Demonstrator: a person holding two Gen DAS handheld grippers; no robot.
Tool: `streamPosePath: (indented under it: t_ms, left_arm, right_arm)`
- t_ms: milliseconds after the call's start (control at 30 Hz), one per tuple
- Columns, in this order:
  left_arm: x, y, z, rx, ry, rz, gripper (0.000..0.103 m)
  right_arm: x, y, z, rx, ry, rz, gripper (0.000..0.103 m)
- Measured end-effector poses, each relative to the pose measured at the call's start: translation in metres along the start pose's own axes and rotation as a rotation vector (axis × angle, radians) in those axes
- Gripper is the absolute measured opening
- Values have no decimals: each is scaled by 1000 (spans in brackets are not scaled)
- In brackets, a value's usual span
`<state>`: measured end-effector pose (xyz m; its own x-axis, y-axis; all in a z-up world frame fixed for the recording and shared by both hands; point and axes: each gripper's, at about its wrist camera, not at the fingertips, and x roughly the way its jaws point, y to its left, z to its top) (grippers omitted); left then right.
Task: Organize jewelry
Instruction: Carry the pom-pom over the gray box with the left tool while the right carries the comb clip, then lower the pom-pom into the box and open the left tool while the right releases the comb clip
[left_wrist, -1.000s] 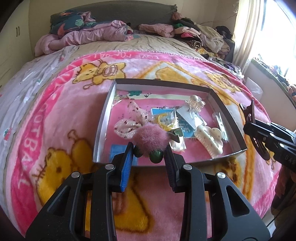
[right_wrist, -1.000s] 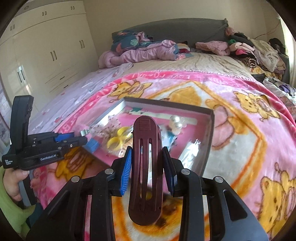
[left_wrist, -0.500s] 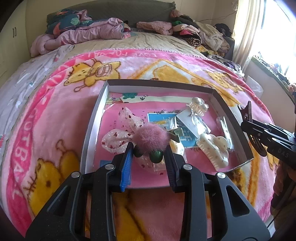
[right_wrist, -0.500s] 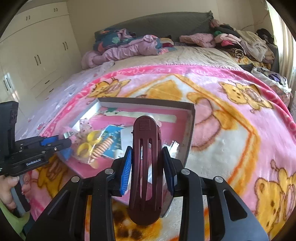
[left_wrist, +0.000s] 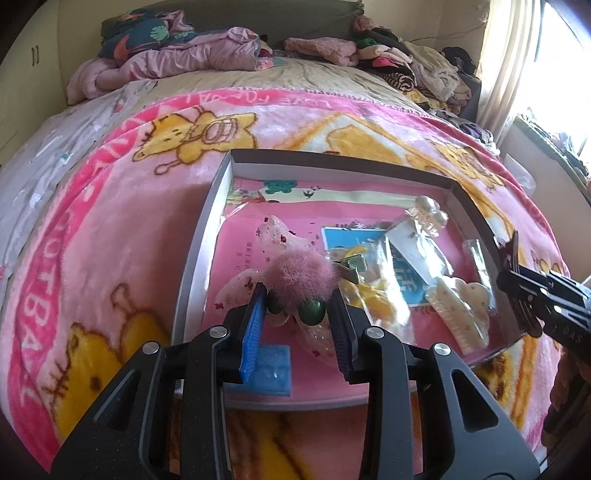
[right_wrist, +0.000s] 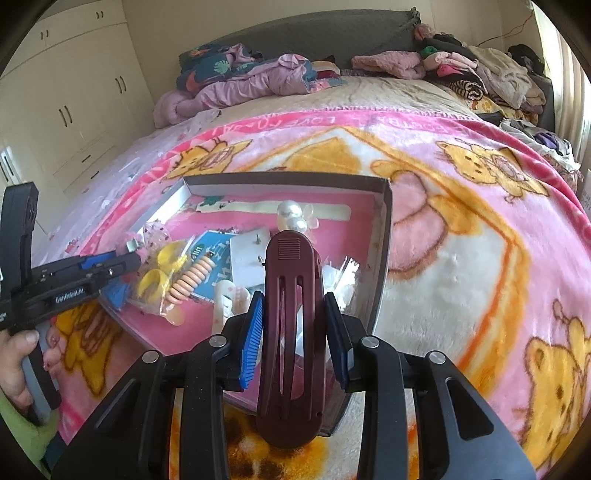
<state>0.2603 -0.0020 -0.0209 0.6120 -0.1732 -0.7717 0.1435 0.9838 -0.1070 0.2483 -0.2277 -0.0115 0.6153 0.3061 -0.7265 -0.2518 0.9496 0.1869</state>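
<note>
Pompom (left_wrist: 301, 275): fluffy pink with green beads, clamped in my left hand-held gripper (left_wrist: 297, 314) above the tray (left_wrist: 201, 236).
Barrette (right_wrist: 291, 332): long, slotted maroon plastic, pinched by my right hand-held gripper (right_wrist: 293, 328) over the tray's near corner.
Right view only: ridged orange coil (right_wrist: 192, 277).

Tray (left_wrist: 207, 236) far-left floor bare — right half crowded, clips (left_wrist: 460, 308).
</note>
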Motion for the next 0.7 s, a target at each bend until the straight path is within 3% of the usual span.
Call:
streamPosePath:
  t_ms: [433,700]
  left_arm:
    - [9,3,-2,-7,12,-8,26]
    - [5,1,-3,0,14,-3,34]
  right_arm:
    - [11,6,-9,17,47,9,32]
    - [2,10,-15,17,53,14,39]
